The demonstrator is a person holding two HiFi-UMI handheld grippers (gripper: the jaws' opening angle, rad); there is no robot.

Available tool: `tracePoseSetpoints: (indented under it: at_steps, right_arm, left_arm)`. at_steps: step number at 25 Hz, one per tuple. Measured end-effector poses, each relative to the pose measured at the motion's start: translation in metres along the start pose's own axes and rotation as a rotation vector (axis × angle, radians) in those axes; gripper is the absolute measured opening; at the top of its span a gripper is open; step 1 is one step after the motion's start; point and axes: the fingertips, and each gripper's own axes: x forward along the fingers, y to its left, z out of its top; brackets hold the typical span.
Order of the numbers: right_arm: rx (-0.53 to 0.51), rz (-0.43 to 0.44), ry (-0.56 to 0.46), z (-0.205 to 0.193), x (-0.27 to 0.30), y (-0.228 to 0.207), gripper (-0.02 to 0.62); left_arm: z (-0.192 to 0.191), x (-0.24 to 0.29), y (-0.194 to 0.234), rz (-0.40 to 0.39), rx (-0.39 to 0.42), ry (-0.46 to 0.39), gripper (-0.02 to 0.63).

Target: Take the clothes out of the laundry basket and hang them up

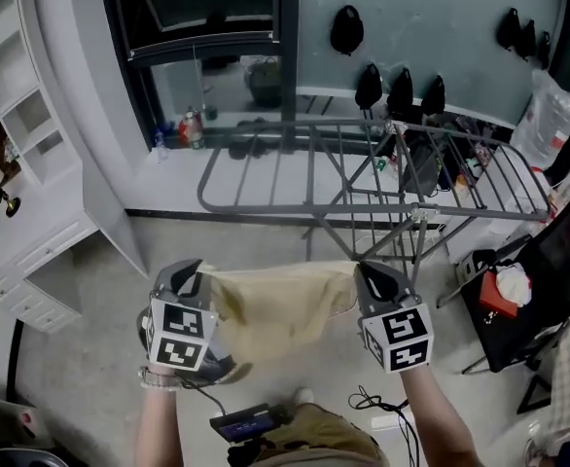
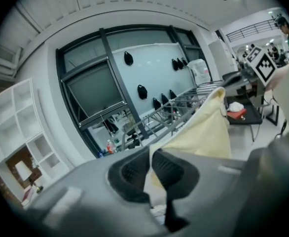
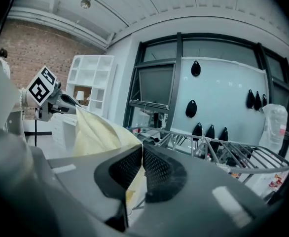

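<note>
A pale yellow cloth (image 1: 280, 305) hangs stretched between my two grippers in the head view, in front of the grey drying rack (image 1: 363, 168). My left gripper (image 1: 199, 275) is shut on the cloth's left top corner, and the left gripper view shows the cloth (image 2: 203, 132) pinched between the black pads (image 2: 171, 169). My right gripper (image 1: 366, 272) is shut on the right top corner; its own view shows the cloth (image 3: 97, 135) running out to the left from the closed pads (image 3: 157, 169). The laundry basket is not in view.
White shelving and drawers (image 1: 22, 163) stand at the left. A black chair (image 1: 533, 290) with a red box and a white cloth on it stands at the right. Dark window frames (image 1: 217, 37) and black wall hooks (image 1: 346, 29) lie behind the rack. A cable (image 1: 377, 402) lies on the floor.
</note>
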Motion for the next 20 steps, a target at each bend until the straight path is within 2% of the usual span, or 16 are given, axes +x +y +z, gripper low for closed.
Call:
tracePoseSetpoints:
  at_steps: [5, 13, 20]
  right_arm:
    - [-0.015, -0.012, -0.027, 0.017, 0.025, -0.042, 0.009]
    - [-0.069, -0.079, -0.059, 0.04, 0.069, -0.105, 0.009]
    - [-0.064, -0.146, -0.041, 0.053, 0.144, -0.164, 0.009]
  left_arm:
    - [0.034, 0.042, 0.01, 0.029, 0.02, -0.002, 0.006]
    - [0.083, 0.119, 0.029, 0.048, 0.057, -0.058, 0.008]
    - [0.114, 0.224, 0.06, 0.008, 0.076, -0.072, 0.008]
